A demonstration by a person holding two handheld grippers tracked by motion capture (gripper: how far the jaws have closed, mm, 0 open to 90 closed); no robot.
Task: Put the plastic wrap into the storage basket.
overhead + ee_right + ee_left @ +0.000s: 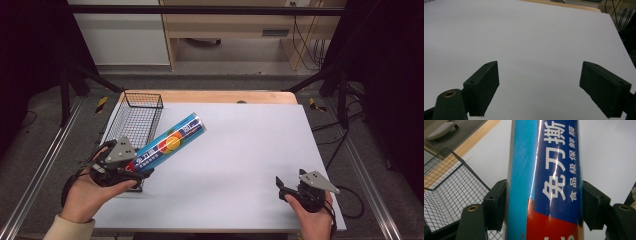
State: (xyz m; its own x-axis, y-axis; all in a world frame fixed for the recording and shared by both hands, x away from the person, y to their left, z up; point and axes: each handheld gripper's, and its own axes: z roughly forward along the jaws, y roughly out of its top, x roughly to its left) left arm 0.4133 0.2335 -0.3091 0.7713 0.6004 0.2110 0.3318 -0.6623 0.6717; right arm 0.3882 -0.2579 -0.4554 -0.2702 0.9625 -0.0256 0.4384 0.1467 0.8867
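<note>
A long blue tube (170, 141) with a red and orange mark and white print is lifted off the table, slanting up toward the far right. My left gripper (134, 167) is shut on its near end; in the left gripper view the tube (544, 180) fills the gap and both pads (495, 203) press its sides. My right gripper (281, 186) rests at the near right of the white sheet, jaws wide apart. In the right gripper view its pads (484, 86) stand far from each other with only bare sheet between them.
A black wire basket (135, 117) stands at the left edge of the white sheet (250, 140), just beyond my left hand; its mesh (446, 187) appears to the left of the tube. A wooden table edge (210, 96) runs along the far side. Metal rails flank the table.
</note>
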